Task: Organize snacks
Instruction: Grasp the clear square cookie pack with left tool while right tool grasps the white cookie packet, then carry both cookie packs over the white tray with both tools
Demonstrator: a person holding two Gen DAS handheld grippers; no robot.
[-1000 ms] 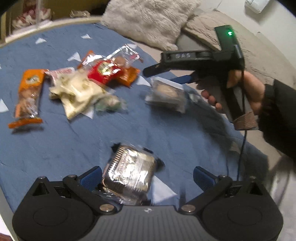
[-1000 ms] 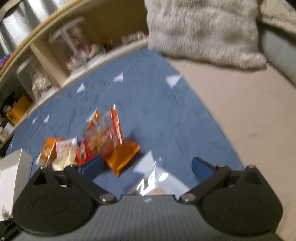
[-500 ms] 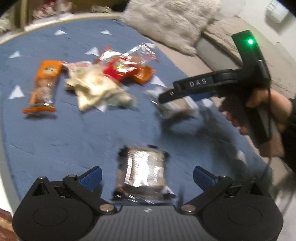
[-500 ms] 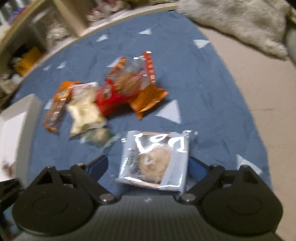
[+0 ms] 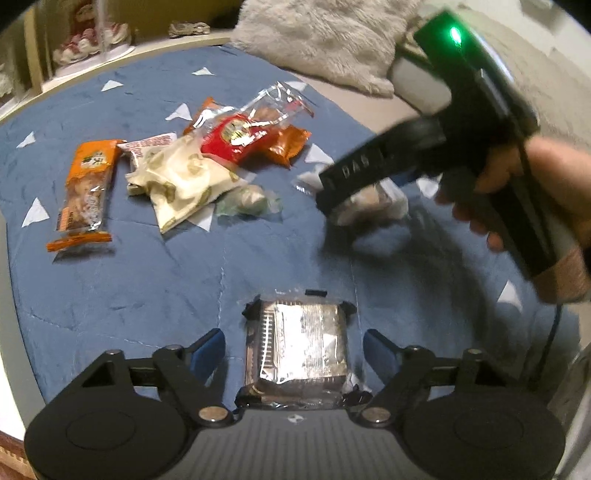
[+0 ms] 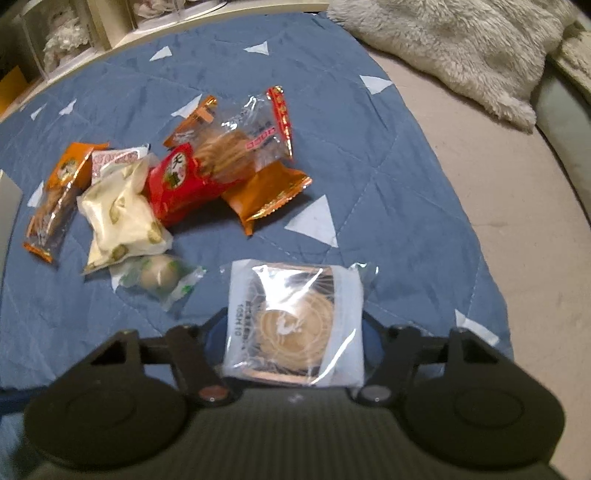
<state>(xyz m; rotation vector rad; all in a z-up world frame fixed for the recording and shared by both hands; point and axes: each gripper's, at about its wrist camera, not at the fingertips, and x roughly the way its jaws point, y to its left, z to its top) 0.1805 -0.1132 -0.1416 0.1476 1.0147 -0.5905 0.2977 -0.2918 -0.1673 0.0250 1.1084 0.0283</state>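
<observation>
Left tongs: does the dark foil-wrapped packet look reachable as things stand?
Probably yes. The dark foil-wrapped packet lies flat between the left tongs, which have just been closing, pads not yet touching, with nothing in the way on the blue quilt.

Both black grippers (image 5: pixel 293 350) carry blue-padded jaws; one shows a green light (image 5: pixel 455 35).

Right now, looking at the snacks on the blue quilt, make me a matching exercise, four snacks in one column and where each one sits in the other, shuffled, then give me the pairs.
Snacks:
1. dark foil-wrapped square snack
2. clear-wrapped round pastry
3. long orange snack bar
4. small round green-wrapped sweet

Places:
A. far left end of the pile
B. between the right gripper's jaws
C. just below the cream packet
D. between the left gripper's jaws, untouched

Pairs: 1-D, 2-B, 3-A, 4-C
</observation>
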